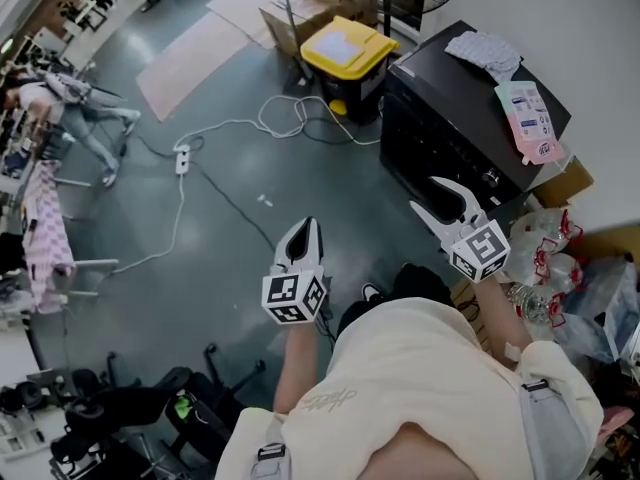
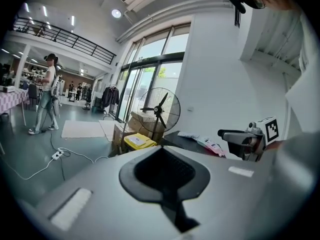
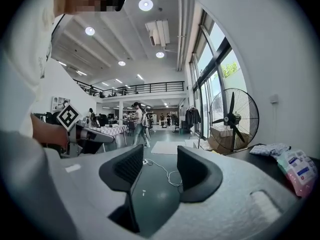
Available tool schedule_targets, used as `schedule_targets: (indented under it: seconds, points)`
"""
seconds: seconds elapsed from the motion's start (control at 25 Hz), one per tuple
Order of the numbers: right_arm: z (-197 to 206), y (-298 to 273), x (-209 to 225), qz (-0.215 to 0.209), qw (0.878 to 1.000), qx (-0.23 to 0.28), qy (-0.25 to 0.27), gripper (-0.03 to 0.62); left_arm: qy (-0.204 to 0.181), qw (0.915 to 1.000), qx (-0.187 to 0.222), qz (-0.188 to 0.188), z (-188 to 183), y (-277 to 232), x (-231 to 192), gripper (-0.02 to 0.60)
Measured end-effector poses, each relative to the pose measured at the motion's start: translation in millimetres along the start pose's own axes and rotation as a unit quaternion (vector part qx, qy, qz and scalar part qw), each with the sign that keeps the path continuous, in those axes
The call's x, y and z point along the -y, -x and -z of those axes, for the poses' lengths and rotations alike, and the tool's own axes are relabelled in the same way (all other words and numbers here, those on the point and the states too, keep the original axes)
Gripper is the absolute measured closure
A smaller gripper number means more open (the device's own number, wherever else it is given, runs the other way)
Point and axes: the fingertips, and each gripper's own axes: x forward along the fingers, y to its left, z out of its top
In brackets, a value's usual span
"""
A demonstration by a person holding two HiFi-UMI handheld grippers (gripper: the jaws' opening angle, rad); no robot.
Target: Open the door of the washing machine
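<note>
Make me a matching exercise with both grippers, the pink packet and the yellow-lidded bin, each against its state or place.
Things:
1. left gripper
2. right gripper
3. pink packet
4. yellow-lidded bin

States or places:
A. on the floor
B. jaws apart, nothing between them
C. jaws together
D. on top of the washing machine

Pairs: 1-C, 2-B, 3-D, 4-A

Head camera looks steeply down; gripper views share the fan [image 2: 159, 109].

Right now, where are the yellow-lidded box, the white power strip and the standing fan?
yellow-lidded box [image 1: 345, 48]: head view, middle of its lid.
white power strip [image 1: 183, 159]: head view, middle of its body.
standing fan [image 3: 231, 119]: right gripper view, hub of its blades.
</note>
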Motion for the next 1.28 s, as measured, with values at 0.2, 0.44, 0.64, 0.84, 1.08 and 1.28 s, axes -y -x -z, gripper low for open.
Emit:
schedule_targets:
  seconds: [0.2,0.44,0.64,0.84,1.08,1.28]
  points:
    - [11,-17,12,0.009,1.000,-0.010,-0.011,0.378,-0.002,0.9999,-0.017,0.000,3,-16,-16,0.563]
    - [34,-51,48,0.011,0.999,-0.023,-0.029,0.378,-0.008,0.9995,-0.032,-0.004,-3,-60,-33,0.563]
    - [31,-95,94,0.015,0.999,-0.014,-0.035,0.378,-0.017,0.9990,-0.040,-0.009,-28,-114,-56,0.563]
    - [32,-142,142,0.008,1.000,-0.028,0.001,0.378,-0.044,0.9982,-0.038,-0.013,-66,-179,-72,0.563]
    - [52,-195,178,-0.024,0.998,-0.051,0.026,0.378,-0.058,0.9967,-0.055,-0.017,-86,-240,-84,0.563]
    - [47,-224,201,-0.034,0.998,-0.043,0.017,0.378,-0.048,0.9960,-0.066,-0.036,-93,-264,-101,0.563]
